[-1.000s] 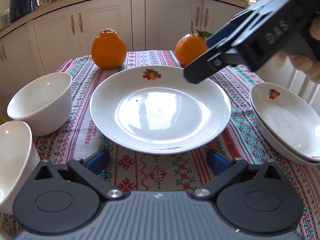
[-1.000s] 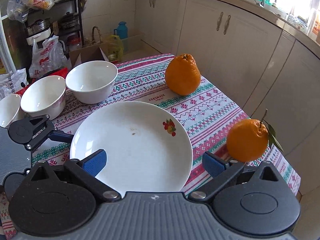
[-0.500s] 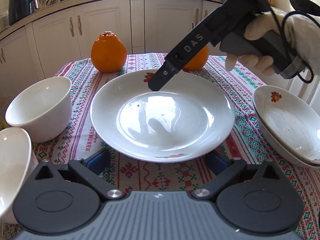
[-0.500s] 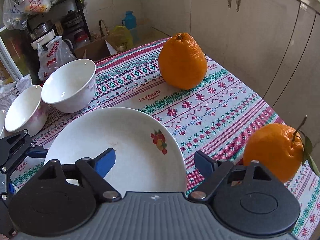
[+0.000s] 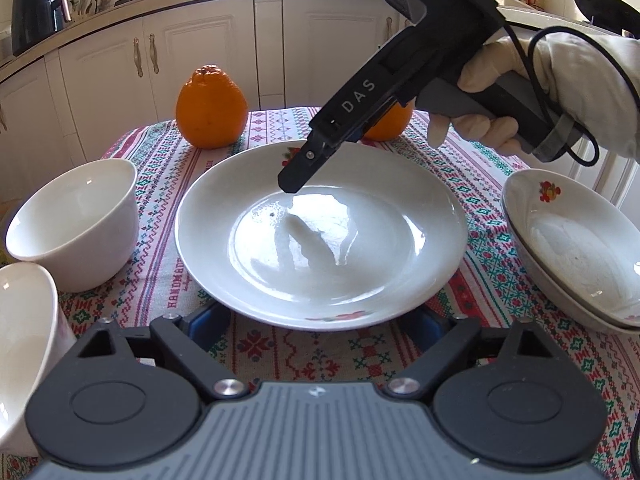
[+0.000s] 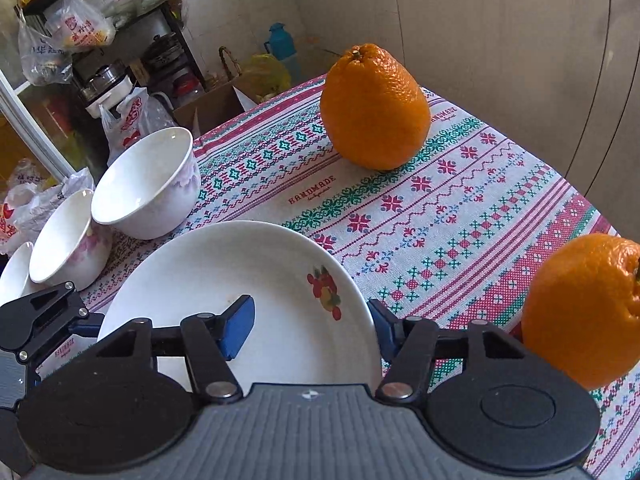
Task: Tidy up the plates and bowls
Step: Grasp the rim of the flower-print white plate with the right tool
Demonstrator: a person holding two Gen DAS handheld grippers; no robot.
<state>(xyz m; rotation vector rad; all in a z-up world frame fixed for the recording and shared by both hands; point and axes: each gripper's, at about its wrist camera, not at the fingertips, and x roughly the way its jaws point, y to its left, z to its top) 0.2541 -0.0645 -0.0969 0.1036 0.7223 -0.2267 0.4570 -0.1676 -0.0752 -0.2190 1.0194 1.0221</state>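
Note:
A large white plate (image 5: pixel 320 232) with a fruit print lies mid-table; it also shows in the right wrist view (image 6: pixel 240 280). My left gripper (image 5: pixel 320 320) is open, its fingers low at the plate's near rim. My right gripper (image 6: pixel 312 324) is open and straddles the plate's far rim, one blue pad (image 6: pixel 238 326) over the plate, the other outside it. In the left wrist view its finger (image 5: pixel 300 172) hangs just above the plate. Two white bowls (image 5: pixel 76 216) (image 5: pixel 24 344) stand left. Stacked plates (image 5: pixel 576 248) lie right.
Two oranges (image 6: pixel 374 108) (image 6: pixel 584 308) sit on the patterned tablecloth (image 6: pixel 440 208) beyond the plate. A third bowl's rim (image 6: pixel 14 272) shows at the left edge. Kitchen cabinets (image 5: pixel 200 64) stand behind the table, and bags and a shelf (image 6: pixel 80 40) to its side.
My right gripper has come down and in over the plate's far rim, closer to the oranges. My left gripper has edged forward to the plate's near rim.

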